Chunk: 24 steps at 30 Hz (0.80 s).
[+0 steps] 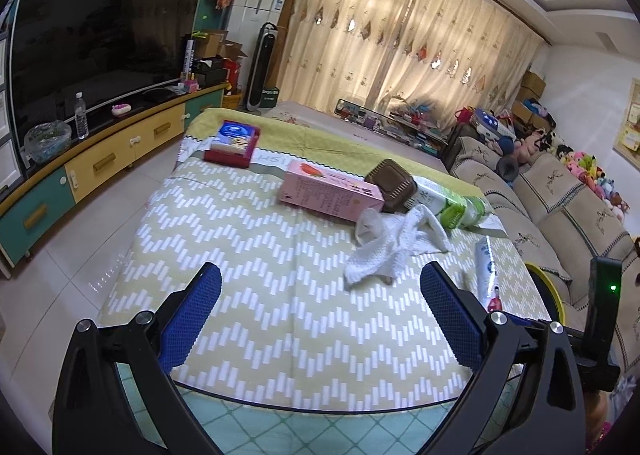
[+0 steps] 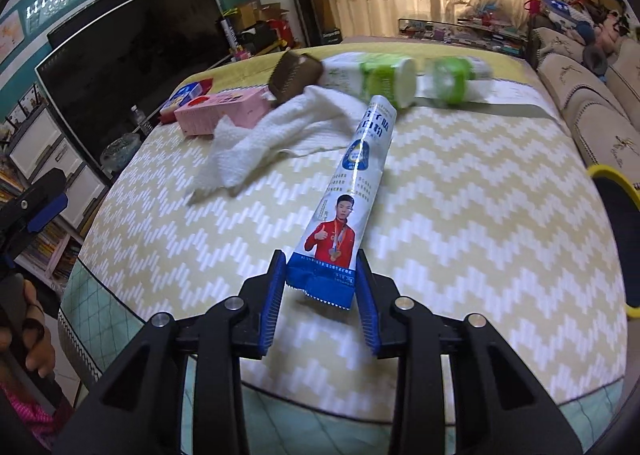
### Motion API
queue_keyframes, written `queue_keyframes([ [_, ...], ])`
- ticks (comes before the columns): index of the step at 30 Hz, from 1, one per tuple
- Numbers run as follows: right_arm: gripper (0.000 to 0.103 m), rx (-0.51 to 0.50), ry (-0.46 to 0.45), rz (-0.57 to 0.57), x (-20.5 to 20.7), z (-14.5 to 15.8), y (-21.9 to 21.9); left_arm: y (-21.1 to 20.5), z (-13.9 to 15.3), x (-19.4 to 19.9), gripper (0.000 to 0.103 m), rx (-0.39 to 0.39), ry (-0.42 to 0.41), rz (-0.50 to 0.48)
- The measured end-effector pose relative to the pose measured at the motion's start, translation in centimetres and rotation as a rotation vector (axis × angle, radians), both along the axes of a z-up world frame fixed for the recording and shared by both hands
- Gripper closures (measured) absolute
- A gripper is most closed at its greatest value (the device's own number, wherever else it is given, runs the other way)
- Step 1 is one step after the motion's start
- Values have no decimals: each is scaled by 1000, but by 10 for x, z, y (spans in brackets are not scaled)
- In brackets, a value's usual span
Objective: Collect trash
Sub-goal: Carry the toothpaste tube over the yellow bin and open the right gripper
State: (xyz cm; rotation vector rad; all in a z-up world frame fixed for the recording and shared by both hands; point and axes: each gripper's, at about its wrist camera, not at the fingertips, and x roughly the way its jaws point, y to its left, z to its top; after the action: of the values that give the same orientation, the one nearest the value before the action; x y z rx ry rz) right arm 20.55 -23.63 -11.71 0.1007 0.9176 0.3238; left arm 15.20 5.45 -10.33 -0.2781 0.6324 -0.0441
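Note:
My right gripper [image 2: 320, 267] is shut on the blue end of a long white and blue wrapper [image 2: 352, 175] printed with a man in red; it also shows in the left wrist view [image 1: 486, 267]. The wrapper sticks out forward over the zigzag-patterned table [image 2: 480, 215]. My left gripper [image 1: 320, 279] is open and empty above the table [image 1: 240, 255], short of a crumpled white tissue [image 1: 384, 247]. The tissue [image 2: 260, 135] lies left of the wrapper. Beyond are a pink box [image 1: 328, 195], a brown lidded container [image 1: 390, 185] and a green and white tube [image 1: 444, 203].
A red tray with a blue box [image 1: 234, 143] sits at the table's far left. A yellow-rimmed bin [image 2: 616, 215] stands at the right, beside the sofa [image 1: 560, 207]. A TV [image 1: 96, 51] on a cabinet runs along the left.

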Motion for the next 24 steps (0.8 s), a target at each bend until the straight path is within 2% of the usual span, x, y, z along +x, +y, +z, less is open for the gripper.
queue_keyframes([
  [6, 70, -5, -18, -86, -5, 2, -40, -23, 4, 3, 5, 28, -6, -39],
  [15, 70, -27, -47, -264, -2, 4, -124, -61, 4, 14, 5, 66, 15, -101],
  [24, 70, -77, -54, -430, 16, 2, -210, -96, 3, 26, 5, 105, 28, -143],
])
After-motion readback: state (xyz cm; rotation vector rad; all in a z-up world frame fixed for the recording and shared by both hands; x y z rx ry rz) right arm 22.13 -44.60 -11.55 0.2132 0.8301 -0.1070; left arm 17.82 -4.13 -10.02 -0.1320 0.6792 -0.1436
